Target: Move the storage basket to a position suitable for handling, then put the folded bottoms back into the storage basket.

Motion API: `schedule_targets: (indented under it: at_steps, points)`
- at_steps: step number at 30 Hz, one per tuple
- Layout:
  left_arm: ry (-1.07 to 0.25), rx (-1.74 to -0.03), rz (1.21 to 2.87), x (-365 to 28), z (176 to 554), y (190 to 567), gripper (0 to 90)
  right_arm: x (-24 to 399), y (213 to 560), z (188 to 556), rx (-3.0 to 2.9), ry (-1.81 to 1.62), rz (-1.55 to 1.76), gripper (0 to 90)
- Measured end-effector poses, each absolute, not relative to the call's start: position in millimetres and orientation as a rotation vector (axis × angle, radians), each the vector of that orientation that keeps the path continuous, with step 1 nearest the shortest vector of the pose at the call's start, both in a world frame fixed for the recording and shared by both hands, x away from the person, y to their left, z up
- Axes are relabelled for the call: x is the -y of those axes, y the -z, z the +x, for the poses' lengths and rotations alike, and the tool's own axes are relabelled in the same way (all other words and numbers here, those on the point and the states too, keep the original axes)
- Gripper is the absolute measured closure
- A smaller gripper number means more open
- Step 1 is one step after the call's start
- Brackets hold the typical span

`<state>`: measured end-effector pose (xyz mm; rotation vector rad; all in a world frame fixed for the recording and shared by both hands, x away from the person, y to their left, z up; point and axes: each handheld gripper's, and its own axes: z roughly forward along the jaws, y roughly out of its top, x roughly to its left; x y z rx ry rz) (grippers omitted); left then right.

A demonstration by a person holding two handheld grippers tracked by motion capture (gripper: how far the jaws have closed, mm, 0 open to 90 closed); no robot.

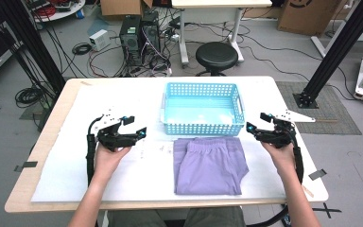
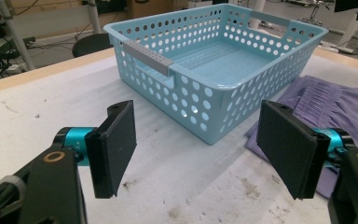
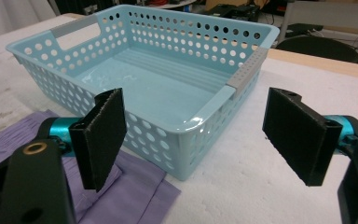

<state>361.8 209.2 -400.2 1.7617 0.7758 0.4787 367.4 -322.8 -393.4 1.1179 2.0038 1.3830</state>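
Either side of folded shorts (image 1: 209, 165), wide-open fingers, bare table (image 1: 66, 165).

Beyond the tabletop (image 1: 47, 142), at twelve o'clock, we see a black stool (image 1: 216, 56) on grey floor (image 1: 274, 52); computer towers (image 1: 140, 35) and tangled cables (image 1: 99, 59) at eleven o'clock.

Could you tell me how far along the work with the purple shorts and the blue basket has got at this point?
Done: the purple shorts already lie folded flat on the table, just in front of the blue basket. In hand: nothing; the left gripper and right gripper hover open on either side. Left: the basket is empty, so the shorts likely have yet to be picked up and placed inside.
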Motion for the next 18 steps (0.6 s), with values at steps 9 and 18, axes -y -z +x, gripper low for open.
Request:
schedule_targets:
  at_steps: [9, 18]
  points:
    - [-0.442, -0.780, 1.749, -205.5, 360.7, 398.9, 28.4, 317.6, 393.9, 368.3, -2.027, -1.379, 1.087, 21.4]
    - [-0.428, -0.764, 1.756, -195.3, 357.9, 397.6, 28.5, 311.5, 390.9, 361.1, -2.036, -1.335, 1.040, 24.3]
